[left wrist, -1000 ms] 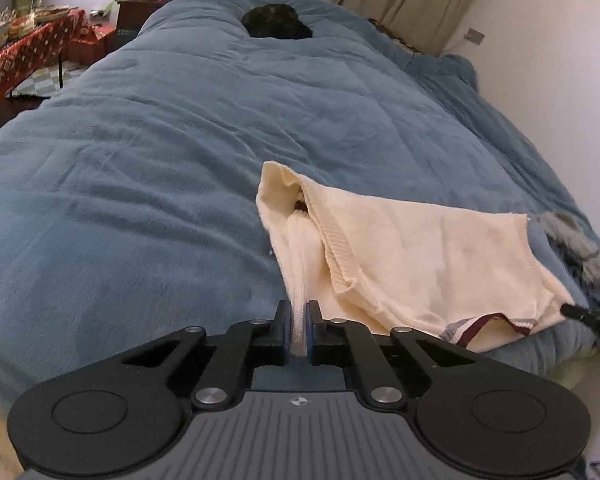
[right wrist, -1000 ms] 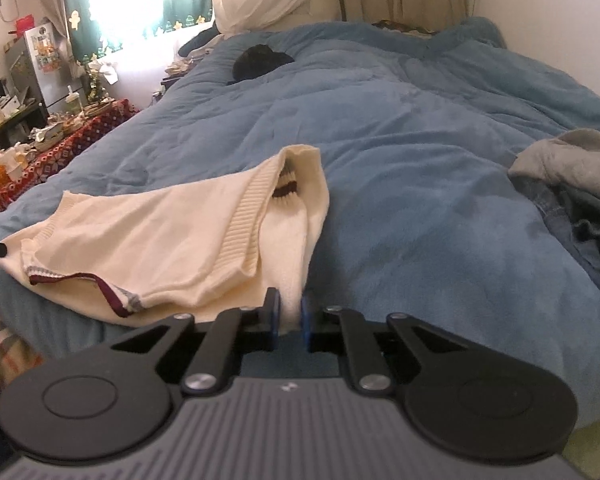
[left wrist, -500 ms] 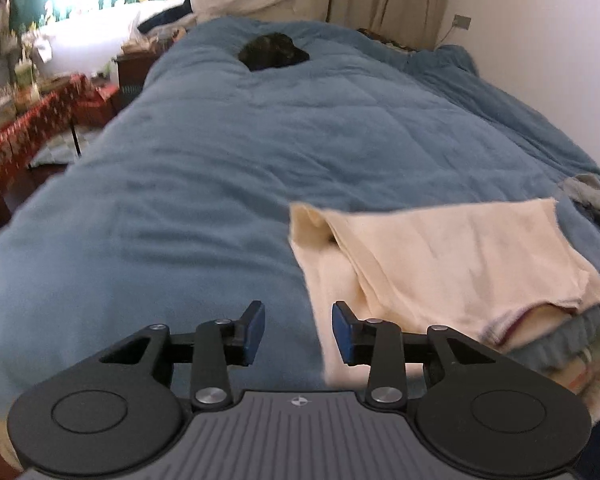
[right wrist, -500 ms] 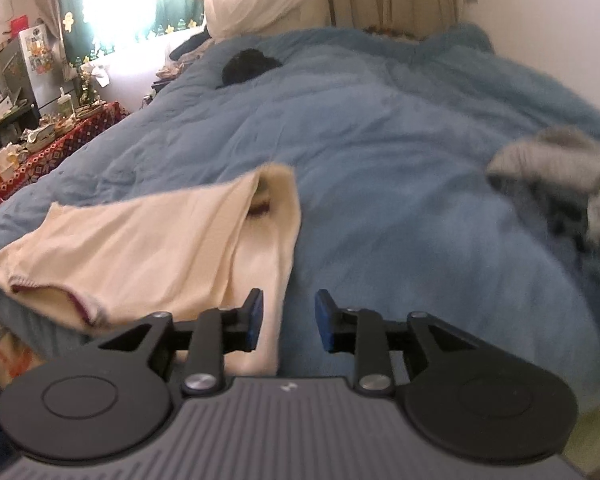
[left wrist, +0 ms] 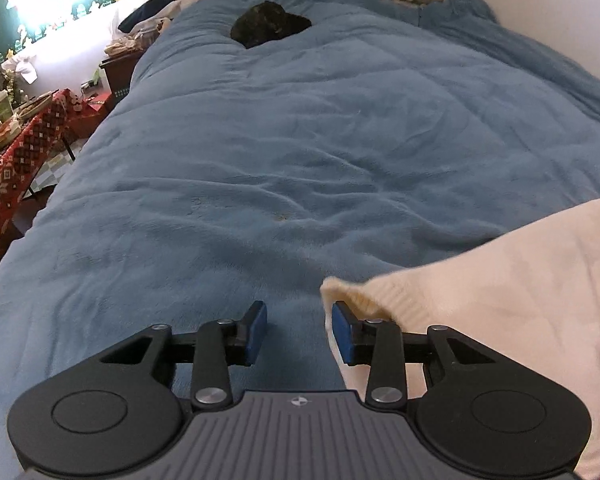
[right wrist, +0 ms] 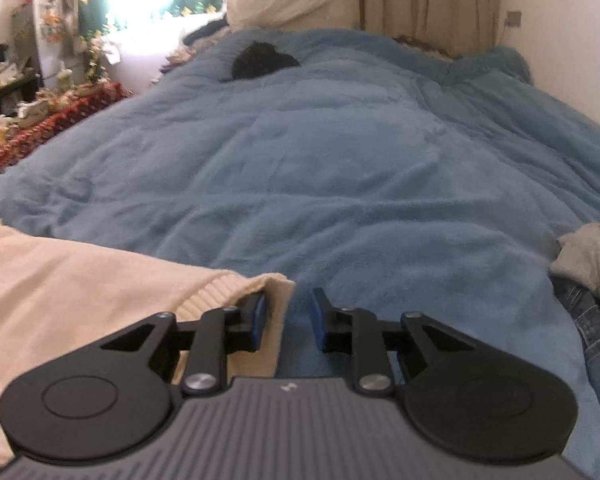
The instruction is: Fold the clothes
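Note:
A cream knit sweater (left wrist: 500, 280) lies folded on the blue bedspread (left wrist: 300, 140). In the left wrist view it fills the lower right, its left edge beside my right fingertip. My left gripper (left wrist: 299, 328) is open and empty just left of that edge. In the right wrist view the sweater (right wrist: 80, 280) fills the lower left. Its folded right edge lies against the left finger (right wrist: 256, 320). My right gripper (right wrist: 287, 320) is open, holding nothing, above the bedspread (right wrist: 340, 160).
A dark rounded lump (left wrist: 270, 24) lies at the far end of the bed. A pile of grey cloth and jeans (right wrist: 588, 272) sits at the right. A low table with a red patterned cloth (left wrist: 16, 160) stands left of the bed. A wall runs along the right side.
Both grippers opened and let go of the sweater's edges. They then moved in low over the bed, so the sweater lies close beside each gripper.

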`<state>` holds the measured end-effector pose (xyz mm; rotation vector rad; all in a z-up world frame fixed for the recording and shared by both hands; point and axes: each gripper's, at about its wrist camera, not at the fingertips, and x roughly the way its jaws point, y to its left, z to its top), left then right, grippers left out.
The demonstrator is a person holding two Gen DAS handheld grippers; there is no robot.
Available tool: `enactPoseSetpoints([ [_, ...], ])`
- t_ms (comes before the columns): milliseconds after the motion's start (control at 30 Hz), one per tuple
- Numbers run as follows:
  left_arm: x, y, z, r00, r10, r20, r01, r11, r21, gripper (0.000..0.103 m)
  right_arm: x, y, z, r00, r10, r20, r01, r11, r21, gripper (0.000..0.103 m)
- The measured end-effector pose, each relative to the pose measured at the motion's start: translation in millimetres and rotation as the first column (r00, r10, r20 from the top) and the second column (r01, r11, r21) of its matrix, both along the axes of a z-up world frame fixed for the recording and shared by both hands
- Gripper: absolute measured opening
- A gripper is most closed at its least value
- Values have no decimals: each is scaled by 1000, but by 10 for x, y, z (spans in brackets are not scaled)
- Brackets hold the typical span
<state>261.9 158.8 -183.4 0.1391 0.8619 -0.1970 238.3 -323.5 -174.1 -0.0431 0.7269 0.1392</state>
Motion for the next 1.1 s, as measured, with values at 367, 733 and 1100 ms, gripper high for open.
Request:
enactPoseSetpoints([
  [367, -3, 174, -99, 998, 61, -7, -62, 995, -85, 6, 78, -169, -108, 1000, -5, -14, 6, 999, 44, 24],
  [733, -125, -68, 42, 995, -100, 3, 100, 987, -128, 6, -165, -94, 91, 1000, 6, 12, -6, 999, -38, 15],
  [1100, -136, -7, -10, 999, -39, -11, 39, 999, -19, 4, -96, -350, 165, 994, -108, 0, 108, 994, 8, 3],
])
